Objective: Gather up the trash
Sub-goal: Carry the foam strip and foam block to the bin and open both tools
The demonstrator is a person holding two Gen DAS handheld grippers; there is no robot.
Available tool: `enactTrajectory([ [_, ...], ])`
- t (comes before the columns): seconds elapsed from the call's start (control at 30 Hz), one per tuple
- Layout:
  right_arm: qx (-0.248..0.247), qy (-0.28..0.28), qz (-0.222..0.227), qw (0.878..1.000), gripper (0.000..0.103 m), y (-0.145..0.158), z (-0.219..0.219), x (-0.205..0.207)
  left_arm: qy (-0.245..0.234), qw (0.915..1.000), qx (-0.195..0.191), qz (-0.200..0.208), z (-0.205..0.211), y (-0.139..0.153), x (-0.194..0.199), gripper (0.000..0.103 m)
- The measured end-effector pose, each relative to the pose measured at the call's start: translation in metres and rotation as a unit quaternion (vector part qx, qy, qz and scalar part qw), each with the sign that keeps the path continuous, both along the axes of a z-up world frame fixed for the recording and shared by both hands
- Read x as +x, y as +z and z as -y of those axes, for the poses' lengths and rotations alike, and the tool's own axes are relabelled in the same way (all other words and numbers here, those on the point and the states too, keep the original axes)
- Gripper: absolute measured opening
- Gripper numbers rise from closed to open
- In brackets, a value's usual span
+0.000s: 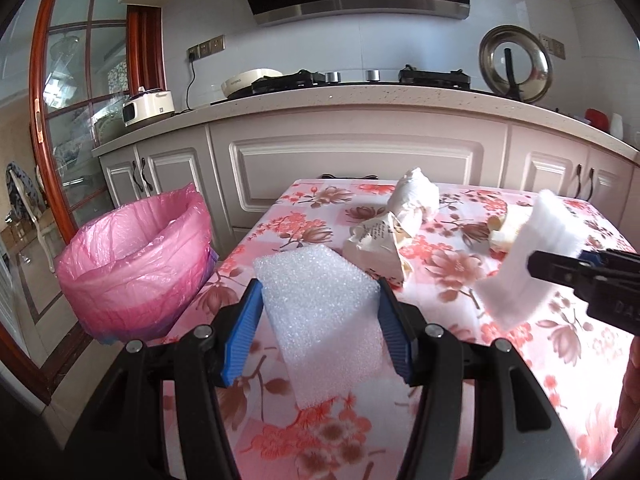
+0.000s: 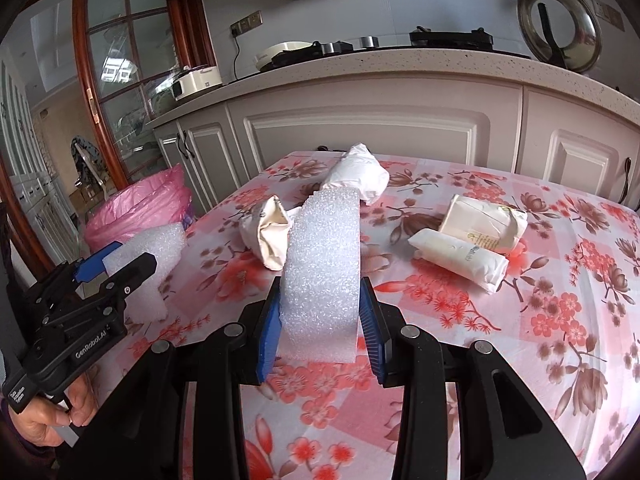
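Now, left gripper (image 1: 320, 320): clamped on a wide foam slab (image 1: 320, 312).
Right gripper (image 2: 318, 324): squeezing a foam strip (image 2: 324, 272), raised over the table (image 2: 540, 320).
Bin (image 1: 132, 256): pink-lined, beside the table's left edge, apparently empty.
Left: four crumpled paper wads (image 2: 480, 240) on the cloth.
Obstacles: none toward the bin.

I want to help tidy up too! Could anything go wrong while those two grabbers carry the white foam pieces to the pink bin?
1. The right gripper pinches its foam strip only near one end, so the strip might flop or slip out.
2. The pink-lined bin stands off the table's left edge; light foam like the left gripper's foam block could miss it.
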State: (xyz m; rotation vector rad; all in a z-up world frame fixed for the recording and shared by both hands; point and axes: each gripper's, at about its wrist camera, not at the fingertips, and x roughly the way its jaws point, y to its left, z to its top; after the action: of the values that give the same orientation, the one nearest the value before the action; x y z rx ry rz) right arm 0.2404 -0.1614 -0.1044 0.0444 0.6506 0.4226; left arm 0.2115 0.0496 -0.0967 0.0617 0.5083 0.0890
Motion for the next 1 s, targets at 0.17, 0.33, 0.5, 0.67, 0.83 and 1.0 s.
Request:
enactTrajectory([
  [0.17, -0.013, 0.016, 0.006, 1.0, 0.036, 0.003, -0.015, -0.007, -0.007, 0.9999, -0.006, 0.007, -0.007, 0.003, -0.015, 0.055],
  [0.33, -0.02, 0.032, 0.016, 0.999, 0.036, 0.007, -0.033, -0.011, 0.003, 0.9998, -0.012, 0.016, -0.023, 0.007, -0.028, 0.055],
  [0.5, -0.022, 0.06, 0.032, 0.997, 0.036, 0.013, -0.058, -0.015, 0.018, 0.9994, -0.013, 0.028, -0.041, 0.014, -0.039, 0.055],
  [0.67, -0.032, 0.097, 0.051, 0.993, 0.036, 0.024, -0.092, -0.014, 0.036, 0.9984, -0.015, 0.04, -0.062, 0.024, -0.047, 0.055],
  [0.83, -0.031, 0.128, 0.069, 0.989, 0.036, 0.038, -0.125, -0.009, 0.054, 0.9971, -0.015, 0.051, -0.088, 0.034, -0.052, 0.055],
  [1.0, -0.026, 0.16, 0.085, 0.983, 0.036, 0.052, -0.162, -0.002, 0.079, 0.9948, -0.008, 0.064, -0.118, 0.046, -0.053, 0.055],
])
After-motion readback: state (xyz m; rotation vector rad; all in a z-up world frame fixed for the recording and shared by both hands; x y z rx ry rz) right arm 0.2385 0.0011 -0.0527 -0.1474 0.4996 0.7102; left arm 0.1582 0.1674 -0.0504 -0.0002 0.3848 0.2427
